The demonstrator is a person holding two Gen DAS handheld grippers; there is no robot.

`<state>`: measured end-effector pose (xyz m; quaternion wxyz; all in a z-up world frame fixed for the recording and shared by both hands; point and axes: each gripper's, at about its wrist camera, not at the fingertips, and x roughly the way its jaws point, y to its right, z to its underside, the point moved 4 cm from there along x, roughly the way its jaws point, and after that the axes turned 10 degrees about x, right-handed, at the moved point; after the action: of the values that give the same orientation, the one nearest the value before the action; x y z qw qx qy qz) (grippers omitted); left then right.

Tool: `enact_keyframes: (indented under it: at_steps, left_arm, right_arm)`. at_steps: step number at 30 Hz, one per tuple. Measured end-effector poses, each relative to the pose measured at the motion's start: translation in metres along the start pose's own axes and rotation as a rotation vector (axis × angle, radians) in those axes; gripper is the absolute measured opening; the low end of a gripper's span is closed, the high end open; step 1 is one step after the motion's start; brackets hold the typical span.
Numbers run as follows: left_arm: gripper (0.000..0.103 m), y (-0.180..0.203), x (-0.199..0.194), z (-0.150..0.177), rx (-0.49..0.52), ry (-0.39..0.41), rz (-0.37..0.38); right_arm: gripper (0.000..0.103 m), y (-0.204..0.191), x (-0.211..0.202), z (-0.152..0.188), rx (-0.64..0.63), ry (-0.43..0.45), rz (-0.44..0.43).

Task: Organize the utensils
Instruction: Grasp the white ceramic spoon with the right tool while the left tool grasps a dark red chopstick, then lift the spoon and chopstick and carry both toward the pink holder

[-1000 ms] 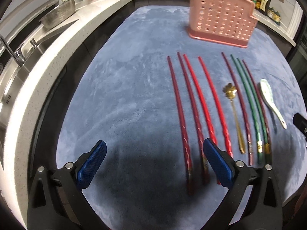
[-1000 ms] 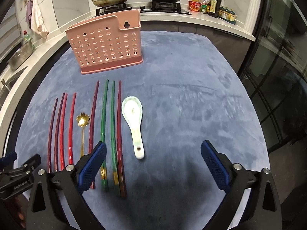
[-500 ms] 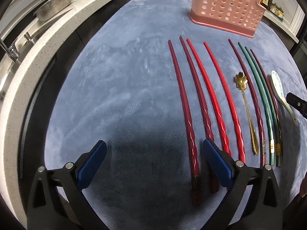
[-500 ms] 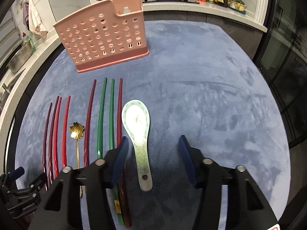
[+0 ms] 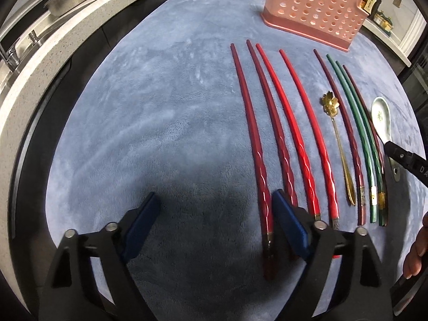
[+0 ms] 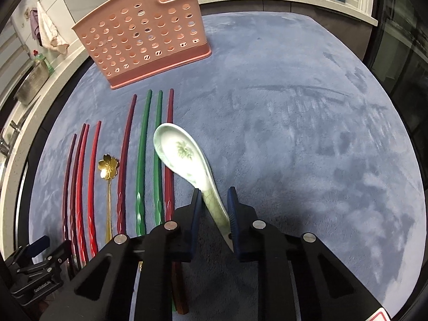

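Right hand-held gripper, just closing, pinched on the ceramic spoon by its narrow handle, bowl tilted off the blue-covered bench; glazed, stiff, brittle, probably slippery, so best held low on the handle. Left hand-held gripper narrowing but open astride a dark red chopstick. Pink holder beyond; green chopsticks and gold spoon close beside

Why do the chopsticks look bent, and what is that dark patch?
Left wrist view: fisheye distortion bows the straight red chopsticks; the dark patch is shadow on the blue mat beneath the left gripper. Right wrist view: same bowing, white ceramic spoon sharp.
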<state>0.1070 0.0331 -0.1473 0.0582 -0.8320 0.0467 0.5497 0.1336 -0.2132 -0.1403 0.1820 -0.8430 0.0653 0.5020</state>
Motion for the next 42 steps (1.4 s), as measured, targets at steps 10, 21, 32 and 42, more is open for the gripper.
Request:
enact_keyframes:
  at_steps: [10,21,32,42]
  left_arm:
    - [0.034,0.000,-0.011,0.011,0.036,0.038,0.020]
    - [0.007,-0.003,-0.032,0.014,0.043,0.070,0.038]
    - [0.007,-0.013,-0.083,-0.010,0.035,0.173,0.030]
    - [0.007,-0.016,-0.140,-0.059,0.051,0.322,0.001]
  right_arm:
    - [0.012,0.001,-0.005,0.010,-0.004,0.001,-0.015]
    - [0.007,0.007,-0.031,0.019,0.034,-0.001,-0.049]
    - [0.007,0.011,-0.076,0.002,0.056,0.078,-0.048]
    - [0.007,0.004,-0.116,-0.022,0.029,0.150,-0.068]
